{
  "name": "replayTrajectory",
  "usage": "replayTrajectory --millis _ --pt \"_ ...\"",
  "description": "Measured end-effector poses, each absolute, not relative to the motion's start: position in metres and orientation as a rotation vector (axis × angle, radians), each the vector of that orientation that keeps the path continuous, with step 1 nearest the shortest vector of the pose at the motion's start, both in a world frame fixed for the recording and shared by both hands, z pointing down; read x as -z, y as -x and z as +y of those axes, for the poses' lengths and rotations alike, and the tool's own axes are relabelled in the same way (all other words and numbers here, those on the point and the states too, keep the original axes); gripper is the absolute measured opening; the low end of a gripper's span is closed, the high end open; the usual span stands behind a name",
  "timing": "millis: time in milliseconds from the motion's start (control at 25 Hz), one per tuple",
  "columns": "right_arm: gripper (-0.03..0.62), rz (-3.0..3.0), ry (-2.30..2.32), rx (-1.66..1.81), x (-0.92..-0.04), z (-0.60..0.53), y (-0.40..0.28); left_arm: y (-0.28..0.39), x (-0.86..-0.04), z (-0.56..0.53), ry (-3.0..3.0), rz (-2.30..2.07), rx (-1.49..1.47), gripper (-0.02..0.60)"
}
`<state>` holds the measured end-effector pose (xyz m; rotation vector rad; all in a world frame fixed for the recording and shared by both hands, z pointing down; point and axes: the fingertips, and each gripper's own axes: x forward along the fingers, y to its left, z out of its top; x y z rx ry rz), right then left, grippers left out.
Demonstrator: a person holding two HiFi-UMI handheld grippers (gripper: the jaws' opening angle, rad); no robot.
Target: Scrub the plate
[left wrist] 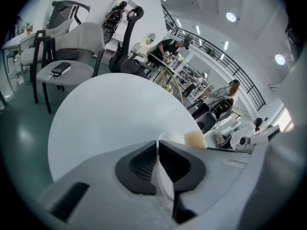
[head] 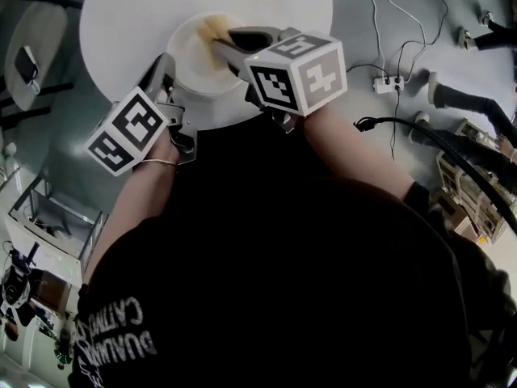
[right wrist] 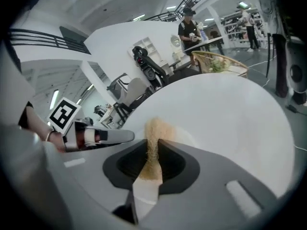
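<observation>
A white plate (head: 198, 59) lies on the round white table (head: 121, 14). My left gripper (head: 166, 65) is shut on the plate's near-left rim; in the left gripper view the rim (left wrist: 163, 176) runs edge-on between the dark pads. My right gripper (head: 220, 45) reaches over the plate from the right and is shut on a tan scrubbing sponge (head: 214, 29). The sponge (right wrist: 154, 133) sticks out past the right gripper's (right wrist: 153, 146) jaws and rests on the plate (right wrist: 189, 139). In the left gripper view the sponge (left wrist: 195, 139) shows just beyond the left gripper (left wrist: 158, 145).
A grey chair (left wrist: 67, 73) with a phone (left wrist: 61, 69) on its seat stands left of the table. Cables and a power strip (head: 386, 81) lie on the floor to the right. People stand at benches far behind (right wrist: 188, 25).
</observation>
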<state>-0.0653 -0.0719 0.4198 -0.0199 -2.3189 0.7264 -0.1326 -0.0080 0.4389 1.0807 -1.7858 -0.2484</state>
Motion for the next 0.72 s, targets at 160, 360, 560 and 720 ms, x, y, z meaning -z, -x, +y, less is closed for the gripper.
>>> replayTrajectory --millis 160,360,560,720 --pt "0.072 -2.265 0.256 -0.743 -0.417 -0.022 0.074 0.128 -0.431 -0.013 -1.090 -1.796 0.306 0.017" --pt "0.066 -2.211 0.265 -0.817 -0.425 -0.011 0.068 0.120 -0.423 -0.012 -1.131 -1.778 0.375 0.012" --pt "0.071 -2.183 0.274 -0.738 -0.435 -0.010 0.063 0.120 -0.422 -0.013 -1.140 -1.788 0.351 0.012" --pt "0.071 -2.160 0.272 -0.715 -0.438 -0.012 0.054 0.117 -0.421 -0.011 -1.122 -1.792 0.329 0.012"
